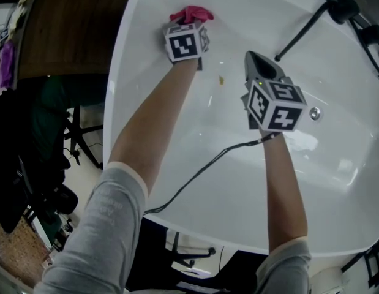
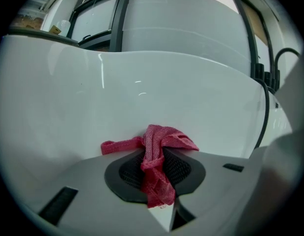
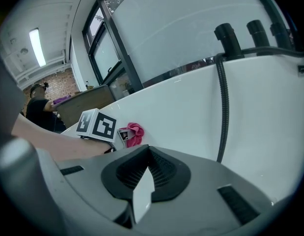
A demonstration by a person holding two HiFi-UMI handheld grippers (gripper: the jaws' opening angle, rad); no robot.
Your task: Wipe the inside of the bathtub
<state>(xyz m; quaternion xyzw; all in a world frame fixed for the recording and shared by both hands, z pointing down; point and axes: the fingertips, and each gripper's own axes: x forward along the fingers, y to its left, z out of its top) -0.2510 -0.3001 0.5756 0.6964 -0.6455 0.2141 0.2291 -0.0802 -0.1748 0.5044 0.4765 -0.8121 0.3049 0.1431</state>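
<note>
The white bathtub (image 1: 177, 97) fills the head view. My left gripper (image 1: 190, 24) is shut on a pink cloth (image 1: 192, 13) and presses it against the tub's far inner wall (image 2: 142, 97). In the left gripper view the pink cloth (image 2: 156, 156) is bunched between the jaws and touches the wall. My right gripper (image 1: 258, 63) hovers over the tub's middle, shut with nothing in it. From the right gripper view the left gripper's marker cube (image 3: 96, 126) and the cloth (image 3: 134, 133) show at the left.
A small yellowish spot (image 1: 221, 79) lies on the tub floor between the grippers. A black shower hose (image 1: 302, 30) and fittings (image 1: 345, 8) sit at the tub's right end, the drain knob (image 1: 315, 113) beside them. A black cable (image 1: 201, 170) crosses the near rim. A person (image 3: 41, 107) stands in the background.
</note>
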